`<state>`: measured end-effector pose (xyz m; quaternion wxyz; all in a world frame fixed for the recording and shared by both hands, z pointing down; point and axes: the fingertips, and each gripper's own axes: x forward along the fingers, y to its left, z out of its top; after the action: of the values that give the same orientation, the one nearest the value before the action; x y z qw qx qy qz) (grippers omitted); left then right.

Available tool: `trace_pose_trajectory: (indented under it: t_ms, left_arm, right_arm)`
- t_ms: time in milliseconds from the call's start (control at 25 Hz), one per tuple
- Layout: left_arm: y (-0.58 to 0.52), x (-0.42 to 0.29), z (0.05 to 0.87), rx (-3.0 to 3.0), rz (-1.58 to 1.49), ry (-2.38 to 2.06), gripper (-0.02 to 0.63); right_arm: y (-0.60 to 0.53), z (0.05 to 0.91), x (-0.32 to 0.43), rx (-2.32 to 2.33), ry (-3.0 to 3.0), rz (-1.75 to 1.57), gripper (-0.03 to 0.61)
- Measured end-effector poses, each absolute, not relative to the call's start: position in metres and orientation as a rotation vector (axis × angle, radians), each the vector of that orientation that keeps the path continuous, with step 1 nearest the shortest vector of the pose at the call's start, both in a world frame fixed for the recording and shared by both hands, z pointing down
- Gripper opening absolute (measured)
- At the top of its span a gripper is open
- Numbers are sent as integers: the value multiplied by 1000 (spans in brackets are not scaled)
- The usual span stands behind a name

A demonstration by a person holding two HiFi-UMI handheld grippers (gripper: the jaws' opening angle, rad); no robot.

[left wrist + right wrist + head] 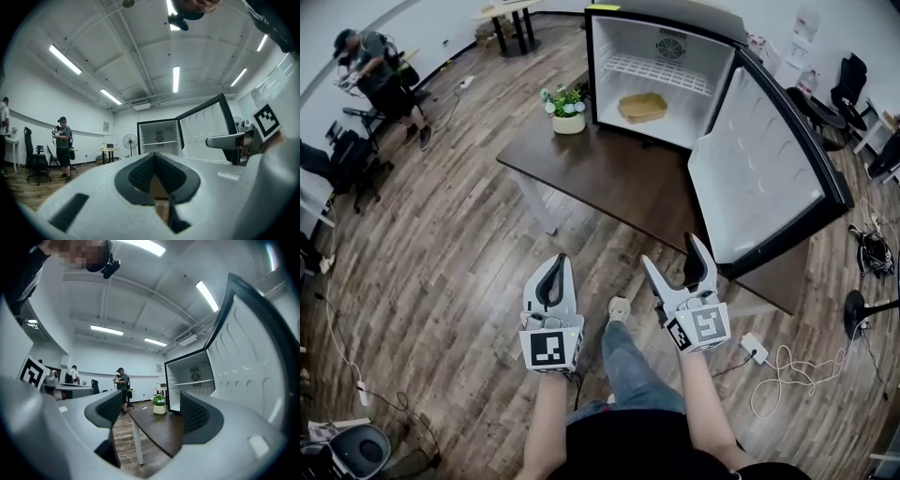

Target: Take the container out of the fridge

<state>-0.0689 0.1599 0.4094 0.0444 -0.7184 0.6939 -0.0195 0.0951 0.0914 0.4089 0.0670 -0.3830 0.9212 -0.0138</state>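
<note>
A tan shallow container point(642, 107) lies on the floor of the open mini fridge point(661, 70), under its white wire shelf. The fridge stands on a dark brown table point(600, 173), and its door point(764, 173) swings wide to the right. Both grippers hover low over the wood floor, well short of the table's near edge. My left gripper point(558, 259) is shut, its tips touching and nothing held; in the left gripper view point(154, 155) it points at the fridge point(159, 138). My right gripper point(670, 251) is open and empty, aimed at the table point(161, 430) and the fridge point(187, 380).
A small potted plant point(567, 111) stands on the table just left of the fridge. A person point(380, 75) stands at the back left by office chairs. Cables and a power strip point(754, 347) lie on the floor to the right. My leg and shoe point(619, 309) show between the grippers.
</note>
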Motion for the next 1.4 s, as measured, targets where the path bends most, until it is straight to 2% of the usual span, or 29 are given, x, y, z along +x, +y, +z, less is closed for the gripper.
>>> trace_pose_trajectory:
  t_ms: [480, 840, 1400]
  left_arm:
    - [-68, -133, 408, -2231, -5, 2121, 5]
    - [-138, -161, 408, -2239, -24, 2147, 6]
    - [-227, -167, 420, -2378, -54, 2054, 5]
  right_arm:
    - [-122, 420, 23, -1183, 2806, -95, 380]
    - [-190, 424, -7, -1186, 2849, -133, 380]
    - [-273, 444, -40, -1289, 2927, -153, 380]
